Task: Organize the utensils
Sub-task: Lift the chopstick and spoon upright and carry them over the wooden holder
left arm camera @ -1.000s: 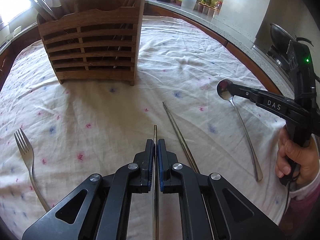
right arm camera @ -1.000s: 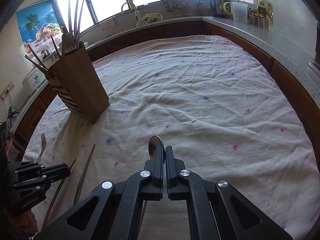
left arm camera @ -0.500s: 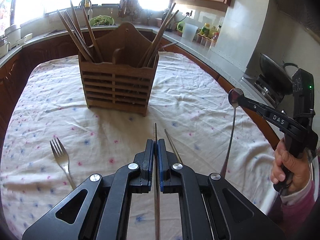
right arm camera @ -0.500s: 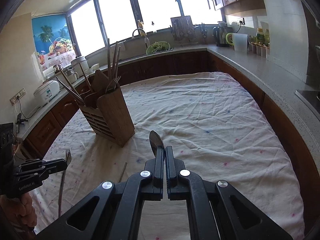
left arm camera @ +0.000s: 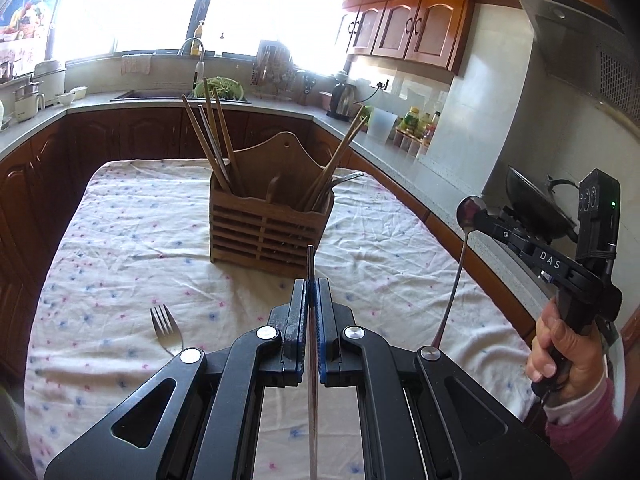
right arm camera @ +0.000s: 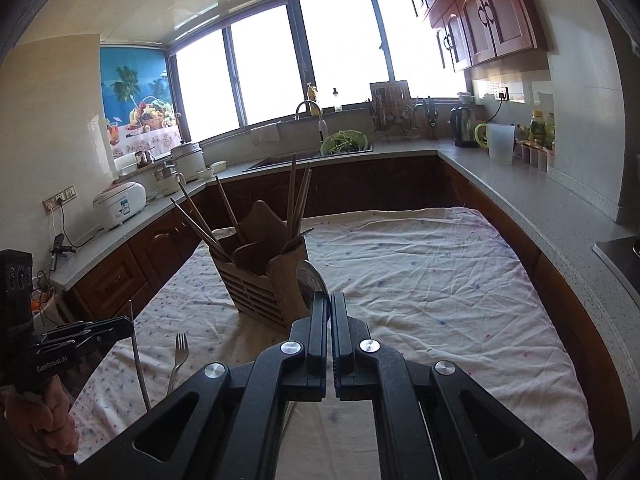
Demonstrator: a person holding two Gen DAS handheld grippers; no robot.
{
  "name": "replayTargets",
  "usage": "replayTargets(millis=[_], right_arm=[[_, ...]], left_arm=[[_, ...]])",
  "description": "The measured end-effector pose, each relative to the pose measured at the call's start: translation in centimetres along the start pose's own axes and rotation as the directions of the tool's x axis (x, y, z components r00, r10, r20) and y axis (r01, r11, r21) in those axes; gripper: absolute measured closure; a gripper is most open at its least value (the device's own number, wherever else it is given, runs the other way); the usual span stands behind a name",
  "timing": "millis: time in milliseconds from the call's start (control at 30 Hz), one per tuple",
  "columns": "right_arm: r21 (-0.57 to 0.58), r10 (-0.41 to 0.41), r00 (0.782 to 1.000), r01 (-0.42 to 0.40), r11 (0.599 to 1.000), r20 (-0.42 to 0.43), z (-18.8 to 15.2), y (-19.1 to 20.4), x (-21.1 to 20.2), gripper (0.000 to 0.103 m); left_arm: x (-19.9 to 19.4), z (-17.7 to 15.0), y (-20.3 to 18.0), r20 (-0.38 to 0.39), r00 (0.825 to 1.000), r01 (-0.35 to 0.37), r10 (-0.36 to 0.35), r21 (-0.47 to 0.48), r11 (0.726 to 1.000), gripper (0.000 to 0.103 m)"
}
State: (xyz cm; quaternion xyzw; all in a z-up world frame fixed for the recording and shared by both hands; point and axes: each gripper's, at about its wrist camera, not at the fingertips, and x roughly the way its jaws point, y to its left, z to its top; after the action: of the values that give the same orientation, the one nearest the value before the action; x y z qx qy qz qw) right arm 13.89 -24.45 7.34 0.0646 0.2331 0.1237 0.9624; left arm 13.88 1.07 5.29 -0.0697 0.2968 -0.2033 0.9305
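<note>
A wooden slatted utensil holder (left arm camera: 268, 228) stands mid-table with several chopsticks in it; it also shows in the right wrist view (right arm camera: 264, 280). My left gripper (left arm camera: 312, 284) is shut on a thin metal chopstick (left arm camera: 311, 264), held above the table in front of the holder; it shows in the right wrist view (right arm camera: 138, 354) too. My right gripper (right arm camera: 330, 298) is shut on a metal spoon (right arm camera: 310, 280), whose bowl sticks up past the fingertips. In the left wrist view the spoon (left arm camera: 460, 256) hangs down from the right gripper (left arm camera: 480, 214). A fork (left arm camera: 166, 330) lies on the cloth at the left.
The table wears a white floral cloth (left arm camera: 120, 240). Kitchen counters (right arm camera: 520, 184) ring the table, with a kettle (right arm camera: 462, 126), jars, a rice cooker (right arm camera: 120, 204) and a sink. A black wok (left arm camera: 536, 208) sits on the stove at the right.
Both grippers have risen from the table, lifting the chopstick and the spoon off the cloth. The views now look level at the holder. A second chopstick on the cloth has dropped out of view.
</note>
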Motion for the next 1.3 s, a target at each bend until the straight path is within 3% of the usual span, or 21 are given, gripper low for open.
replayTargets(millis=[633, 833, 967, 1033, 1067, 1133, 1300], right_arm=[[-0.034, 0.044, 0.998, -0.042, 0.999, 0.051, 2.3, 2.7, 1.1, 0.101], [-0.022, 0.041, 0.998, -0.04, 0.999, 0.043, 2.1, 2.2, 1.3, 0.101], [-0.022, 0.028, 0.999, -0.028, 0.999, 0.034, 1.7, 1.5, 1.0, 0.101], [-0.017, 0.017, 0.999, -0.016, 1.0, 0.03, 1.5, 0.8, 0.6, 0.101], [-0.009, 0.009, 1.0, -0.009, 1.0, 0.028, 1.3, 0.3, 0.4, 0.101], [0.011, -0.01, 1.0, 0.01, 1.0, 0.022, 1.0, -0.9, 0.0, 0.101], [0.073, -0.058, 0.998, 0.058, 0.996, 0.006, -0.2, -4.3, -1.0, 0.101]], left_arm=[[-1.8, 2.8, 2.2, 0.092, 0.995, -0.031, 0.032, -0.017, 0.999, 0.103], [1.4, 1.9, 4.4, -0.02, 0.998, -0.067, 0.066, -0.078, 0.995, 0.103], [4.4, 0.7, 4.3, -0.109, 0.993, -0.048, 0.038, -0.091, 0.995, 0.102], [6.3, 0.0, 3.1, -0.162, 0.987, -0.03, 0.016, -0.08, 0.996, 0.089], [7.2, -0.4, 2.5, -0.184, 0.983, -0.027, 0.012, -0.079, 0.996, 0.071], [9.2, -0.9, 0.9, -0.219, 0.976, -0.008, -0.007, -0.066, 0.998, 0.05], [14.3, -2.2, -3.2, -0.316, 0.949, 0.015, -0.013, 0.001, 1.0, 0.05]])
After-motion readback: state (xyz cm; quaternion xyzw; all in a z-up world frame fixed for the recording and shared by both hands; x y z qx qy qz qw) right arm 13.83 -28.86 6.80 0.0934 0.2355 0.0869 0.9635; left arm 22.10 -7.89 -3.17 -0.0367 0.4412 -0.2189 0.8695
